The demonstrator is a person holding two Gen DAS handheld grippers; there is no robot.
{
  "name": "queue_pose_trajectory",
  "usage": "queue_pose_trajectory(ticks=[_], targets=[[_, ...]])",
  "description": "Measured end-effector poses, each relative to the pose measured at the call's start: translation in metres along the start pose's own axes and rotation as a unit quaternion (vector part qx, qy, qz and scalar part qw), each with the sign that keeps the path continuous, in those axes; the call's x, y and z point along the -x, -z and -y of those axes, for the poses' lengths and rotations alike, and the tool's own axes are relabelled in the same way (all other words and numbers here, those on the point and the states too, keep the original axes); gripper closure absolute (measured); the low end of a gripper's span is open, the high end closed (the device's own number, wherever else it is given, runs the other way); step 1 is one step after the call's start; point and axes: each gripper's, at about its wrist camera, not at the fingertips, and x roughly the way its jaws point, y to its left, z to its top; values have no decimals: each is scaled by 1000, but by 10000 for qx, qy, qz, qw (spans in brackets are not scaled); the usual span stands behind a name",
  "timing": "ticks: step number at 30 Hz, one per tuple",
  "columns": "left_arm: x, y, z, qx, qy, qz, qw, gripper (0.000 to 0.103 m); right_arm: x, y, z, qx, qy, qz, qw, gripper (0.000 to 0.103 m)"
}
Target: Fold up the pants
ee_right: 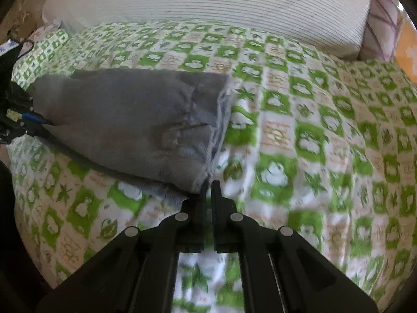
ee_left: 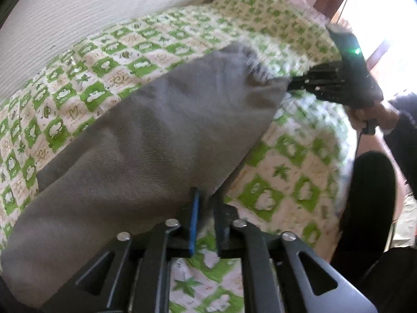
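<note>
Left tool (ee_left: 206, 206) clenched on grey woven fabric pants (ee_left: 146, 135); right tool (ee_right: 208, 190) grips their other corner, above green-white checked bed sheet (ee_right: 312, 130).

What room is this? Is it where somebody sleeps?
Probably a bedroom. The grey pants lie on a bed with a green-checked sheet, and a big white pillow sits at the far end, with more cushions beside it.
</note>
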Motion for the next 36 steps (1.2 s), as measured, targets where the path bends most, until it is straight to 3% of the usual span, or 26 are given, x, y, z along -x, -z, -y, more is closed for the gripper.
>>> queue_pose_trajectory(ticks=[3, 6, 9, 13, 17, 23, 27, 30, 33, 36], targets=[[18, 3, 5, 62, 495, 162, 9986, 88, 25, 4, 7, -273, -347, 304, 9986, 97], [26, 0, 14, -5, 251, 336, 9991, 88, 45, -5, 7, -511, -660, 719, 9939, 97], [18, -7, 10, 232, 271, 390, 9986, 88, 40, -26, -9, -565, -802, 878, 9913, 97], [-6, -9, 2, 546, 189, 258, 9980, 88, 9, -47, -28, -527, -914, 609, 9925, 97], [-18, 5, -16, 906, 224, 94, 9956, 88, -37, -41, -28, -625, -580, -325, 9958, 97], [37, 32, -49, 1438, 75, 671, 9873, 88, -16, -51, -48, -476, -854, 46, 9952, 97], [91, 73, -87, 2076, -151, 1132, 9715, 87, -7, -70, -88, -127, -1202, 267, 9923, 97], [122, 106, -111, 2526, -408, 1339, 9574, 81, -7, -79, -123, 113, -1483, 314, 9884, 97], [149, 146, -140, 3116, -659, 1550, 9352, 65, -13, -81, -169, 493, -1778, 304, 9824, 97], [165, 176, -164, 3544, -910, 1619, 9164, 64, -23, -86, -209, 781, -1952, 234, 9774, 97]])
